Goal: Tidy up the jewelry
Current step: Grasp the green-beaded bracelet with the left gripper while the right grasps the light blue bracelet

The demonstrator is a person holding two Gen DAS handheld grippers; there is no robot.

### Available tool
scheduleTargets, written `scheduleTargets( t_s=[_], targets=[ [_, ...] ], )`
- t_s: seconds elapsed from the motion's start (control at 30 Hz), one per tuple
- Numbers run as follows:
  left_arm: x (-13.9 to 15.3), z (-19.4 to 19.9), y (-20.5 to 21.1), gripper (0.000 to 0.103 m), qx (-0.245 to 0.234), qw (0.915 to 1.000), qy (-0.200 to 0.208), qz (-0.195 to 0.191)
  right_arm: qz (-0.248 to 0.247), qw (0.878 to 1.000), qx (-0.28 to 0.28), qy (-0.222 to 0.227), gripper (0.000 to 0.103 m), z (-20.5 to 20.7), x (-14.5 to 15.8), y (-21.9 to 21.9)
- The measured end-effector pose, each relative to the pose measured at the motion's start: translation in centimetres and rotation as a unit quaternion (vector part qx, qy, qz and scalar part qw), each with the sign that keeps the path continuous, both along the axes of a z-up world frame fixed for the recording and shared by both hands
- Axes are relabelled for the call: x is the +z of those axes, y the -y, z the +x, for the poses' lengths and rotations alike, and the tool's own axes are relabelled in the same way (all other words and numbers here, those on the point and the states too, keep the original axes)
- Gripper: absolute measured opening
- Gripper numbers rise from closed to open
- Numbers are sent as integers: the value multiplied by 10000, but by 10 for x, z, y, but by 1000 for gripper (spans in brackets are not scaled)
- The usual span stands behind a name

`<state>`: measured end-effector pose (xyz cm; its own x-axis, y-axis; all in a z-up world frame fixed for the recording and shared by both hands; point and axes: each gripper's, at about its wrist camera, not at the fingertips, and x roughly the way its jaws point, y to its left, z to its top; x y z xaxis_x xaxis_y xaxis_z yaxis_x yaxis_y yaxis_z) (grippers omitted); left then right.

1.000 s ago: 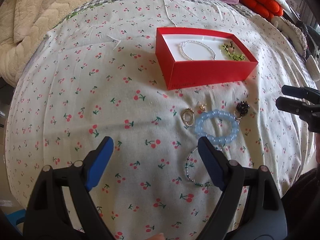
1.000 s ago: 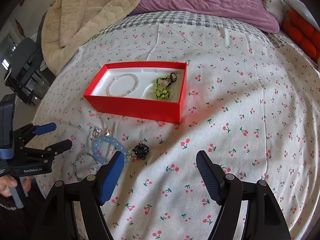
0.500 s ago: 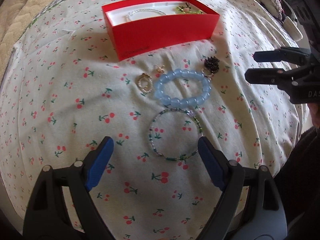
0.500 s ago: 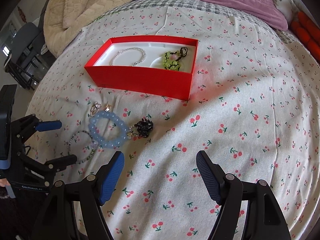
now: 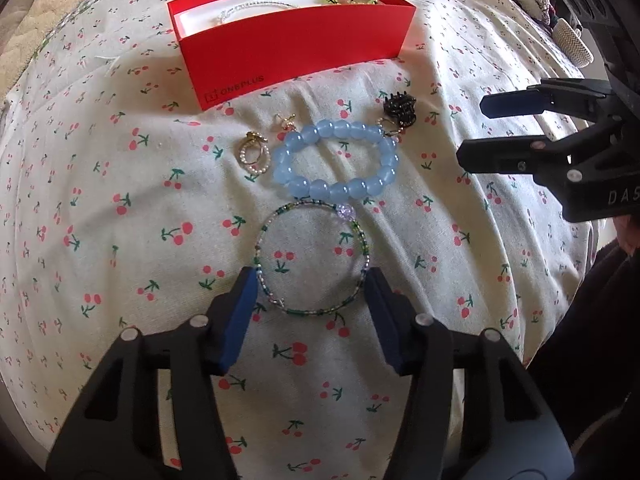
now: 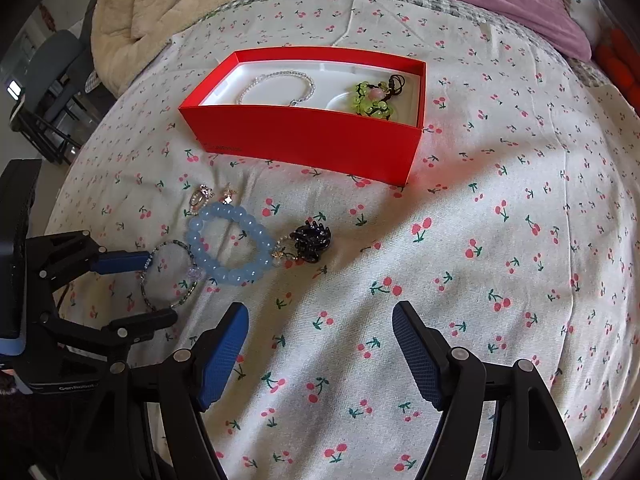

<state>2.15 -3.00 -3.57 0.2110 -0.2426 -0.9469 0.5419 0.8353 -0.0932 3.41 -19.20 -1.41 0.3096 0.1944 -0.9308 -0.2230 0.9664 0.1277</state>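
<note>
On the bed, the left gripper [image 5: 311, 286] fingers have just been closing around the thin beaded bracelet [image 5: 311, 258], barely touching. Right gripper [image 6: 320, 332] fingers spread, empty. Next: pinch, lift toward the red box [image 6: 304, 136].

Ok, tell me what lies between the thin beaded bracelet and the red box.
The blue bead bracelet lies between the thin bracelet and the red box, plainest in the left wrist view.

Both your grippers are black plastic frames with blue pads on the fingers and silver screw heads along the arms. Your left gripper [image 5: 310, 280] carries the white lettering "GenRobot" on its body and a dark box with a blue band, seen from the right wrist. Your right gripper [image 6: 320, 320] shows the white letters "DAS" on its side.
</note>
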Motion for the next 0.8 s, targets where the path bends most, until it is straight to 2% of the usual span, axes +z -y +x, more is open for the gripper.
scheduleTargets(
  t_s=[0.33,0.6,0.8],
  targets=[
    [3,2,-10,53,146,9998,-75,-108,52,10000,42,-26,76,3,-1,-6],
    [16,11,-34,53,484,9987,92,-131,217,9996,183,-58,76,8,1,-24],
    [19,16,-44,53,696,9974,141,-99,553,9974,354,-310,76,14,-8,-43]
  ],
)
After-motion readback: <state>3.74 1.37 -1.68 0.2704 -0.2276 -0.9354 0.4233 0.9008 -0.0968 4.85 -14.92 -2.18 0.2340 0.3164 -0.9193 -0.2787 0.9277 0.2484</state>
